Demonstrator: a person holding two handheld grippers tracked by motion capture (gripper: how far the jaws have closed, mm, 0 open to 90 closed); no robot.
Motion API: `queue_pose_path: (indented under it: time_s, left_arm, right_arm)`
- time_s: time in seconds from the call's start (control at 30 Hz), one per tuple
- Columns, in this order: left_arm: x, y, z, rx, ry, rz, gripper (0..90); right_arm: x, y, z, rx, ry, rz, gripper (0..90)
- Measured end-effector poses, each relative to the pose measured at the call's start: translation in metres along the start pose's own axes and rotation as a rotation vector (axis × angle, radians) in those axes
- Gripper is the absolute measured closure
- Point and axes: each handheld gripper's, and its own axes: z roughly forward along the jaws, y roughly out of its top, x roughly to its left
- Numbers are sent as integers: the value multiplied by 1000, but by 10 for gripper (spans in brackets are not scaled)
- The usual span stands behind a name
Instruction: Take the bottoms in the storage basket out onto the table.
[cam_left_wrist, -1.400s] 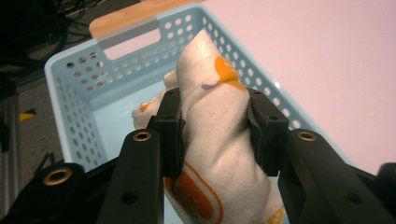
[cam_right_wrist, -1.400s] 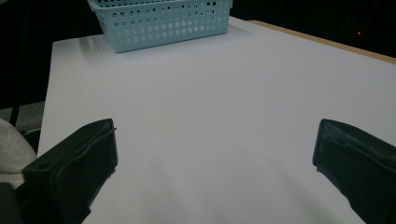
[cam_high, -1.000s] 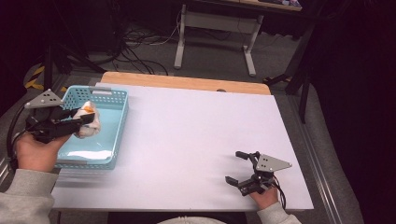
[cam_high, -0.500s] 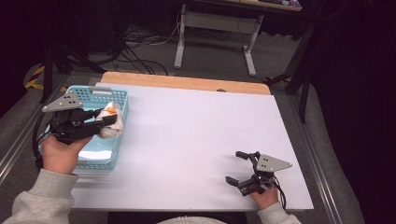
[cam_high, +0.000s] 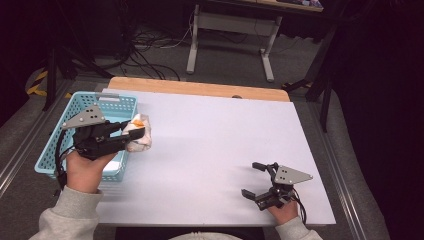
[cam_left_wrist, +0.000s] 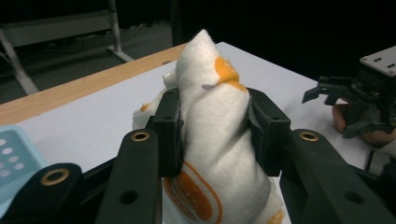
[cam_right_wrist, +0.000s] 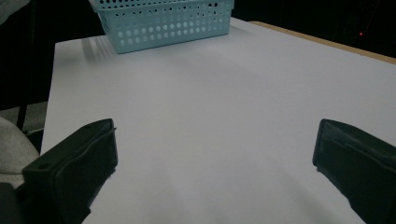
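My left gripper (cam_high: 134, 134) is shut on a white soft toy with orange patches (cam_high: 140, 134), held in the air over the right rim of the light blue basket (cam_high: 52, 145). In the left gripper view the toy (cam_left_wrist: 215, 126) is squeezed between both black jaws and points up and away. My right gripper (cam_high: 255, 179) rests near the table's front right edge, open, with nothing between its jaws. The right gripper view looks across bare white table (cam_right_wrist: 210, 102) toward the basket (cam_right_wrist: 163, 21). In the left gripper view the right gripper (cam_left_wrist: 364, 100) shows far off at the right.
The white table top (cam_high: 220, 145) has a wooden strip (cam_high: 200, 89) along its far edge. Beyond it stand a desk frame (cam_high: 230, 30) and cables on the dark floor. A grey sleeve (cam_high: 70, 215) comes in at the bottom left.
My left gripper has carried the toy rightward, from over the basket's inside to over its right rim. The right gripper has stayed in place.
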Motion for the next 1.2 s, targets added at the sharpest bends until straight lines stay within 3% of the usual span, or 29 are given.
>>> queue_pose_path:
  time_s: [0.23,0.63,0.87,1.2]
  left_arm:
    - [-8,-3,6,-6,-20,23,619]
    - [-12,-12,15,-31,-57,5,616]
    - [-17,-18,33,-30,-107,9,608]
    - [-27,-29,62,-15,-129,48,599]
  right_arm:
    - [0,0,0,1,1,-1,6]
    - [0,0,0,1,3,-1,6]
    - [0,0,0,1,4,-2,6]
    - [0,0,0,0,6,-3,6]
